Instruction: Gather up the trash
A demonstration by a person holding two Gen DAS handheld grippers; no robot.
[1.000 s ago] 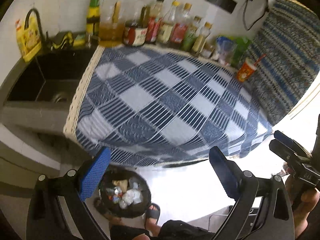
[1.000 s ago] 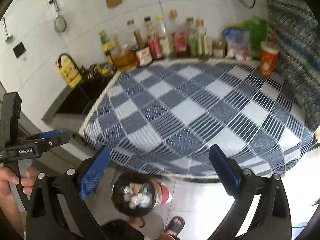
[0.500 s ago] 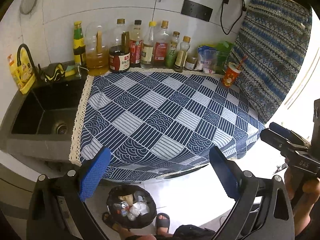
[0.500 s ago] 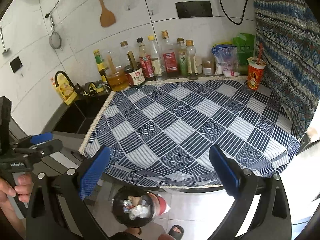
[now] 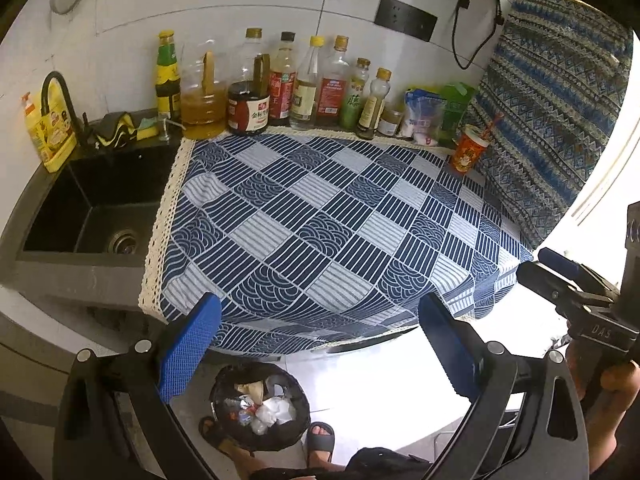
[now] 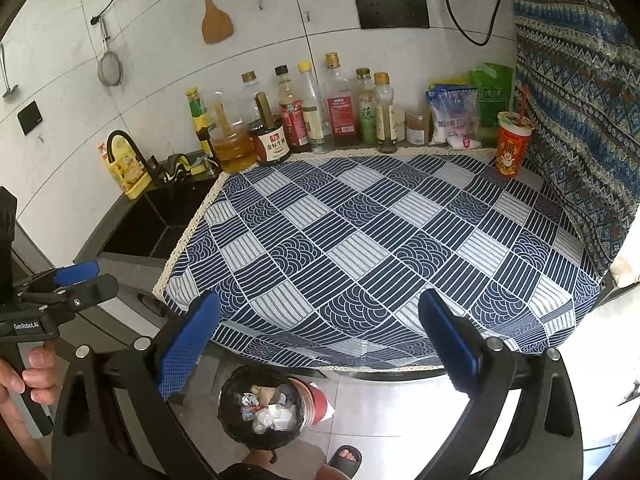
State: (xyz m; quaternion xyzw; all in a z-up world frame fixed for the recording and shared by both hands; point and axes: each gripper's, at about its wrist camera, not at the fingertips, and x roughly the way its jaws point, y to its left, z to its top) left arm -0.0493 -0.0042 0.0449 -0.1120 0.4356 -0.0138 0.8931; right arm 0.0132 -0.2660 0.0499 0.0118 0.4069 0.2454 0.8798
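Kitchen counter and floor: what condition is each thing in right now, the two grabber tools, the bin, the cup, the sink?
left gripper: fingers wide open, holding nothing.
right gripper: fingers wide open, holding nothing.
trash bin: on the floor, upright, lined, holding wrappers and tissues.
red paper cup: upright at the cloth's back corner, straw in it.
sink: no dishes in it.
bottles: upright, capped.

Navy-and-white checked tablecloth [image 6: 380, 240] with cream lace edging, red cup [image 6: 510, 148] at its far right corner, black-lined bin [image 6: 260, 412], blue gripper pads [image 6: 186, 344]

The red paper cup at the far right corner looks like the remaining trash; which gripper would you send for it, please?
Probably the right gripper: it is open and empty, and the red paper cup stands on its side of the checked cloth.
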